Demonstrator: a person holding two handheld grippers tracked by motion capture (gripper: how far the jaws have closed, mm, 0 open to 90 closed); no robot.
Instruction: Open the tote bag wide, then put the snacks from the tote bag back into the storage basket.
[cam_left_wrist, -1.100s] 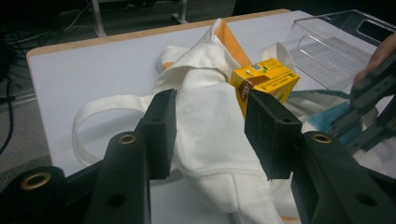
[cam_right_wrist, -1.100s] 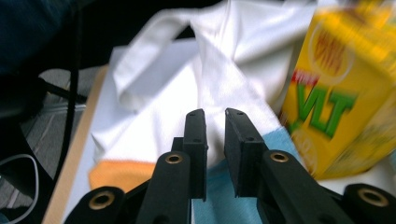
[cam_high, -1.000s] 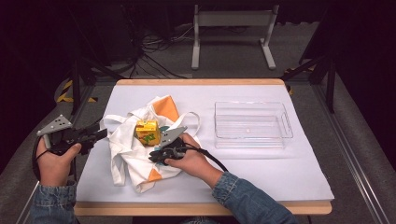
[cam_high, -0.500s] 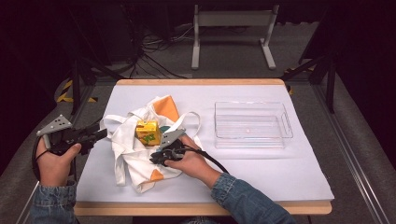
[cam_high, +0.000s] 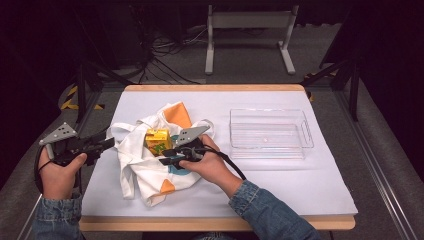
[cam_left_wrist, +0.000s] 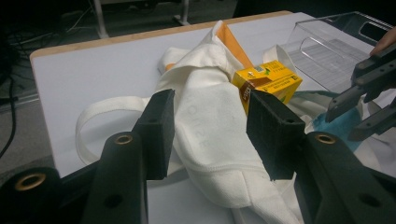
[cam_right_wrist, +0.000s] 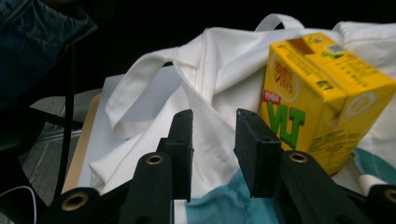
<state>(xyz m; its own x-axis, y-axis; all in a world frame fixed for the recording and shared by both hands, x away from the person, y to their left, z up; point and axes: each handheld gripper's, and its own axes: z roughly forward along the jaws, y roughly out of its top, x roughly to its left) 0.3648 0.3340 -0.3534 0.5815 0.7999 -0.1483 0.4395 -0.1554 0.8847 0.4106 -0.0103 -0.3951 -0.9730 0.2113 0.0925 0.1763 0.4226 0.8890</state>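
Note:
A white tote bag (cam_high: 140, 167) with orange and teal print lies crumpled on the left half of the table. On it stands a yellow juice carton (cam_high: 157, 141), tilted a little. My left gripper (cam_high: 109, 144) sits at the bag's left edge, open, with the bag (cam_left_wrist: 205, 116) and carton (cam_left_wrist: 268, 81) ahead of its jaws. My right gripper (cam_high: 164, 158) is low over the bag just in front of the carton. It is open with a narrow gap, the carton (cam_right_wrist: 322, 98) lies to the right of its jaws, and white fabric (cam_right_wrist: 210, 79) shows beyond them.
A clear plastic tray (cam_high: 270, 145) stands empty on the right half of the white table cover (cam_high: 280, 185). The bag's handles (cam_high: 117, 132) loop out toward the left gripper. The wooden table edge (cam_high: 210, 88) runs along the far side, with a metal stand and cables behind it.
The right gripper has shifted slightly away from the person, closer to the carton. The left gripper, bag and carton have stayed in place.

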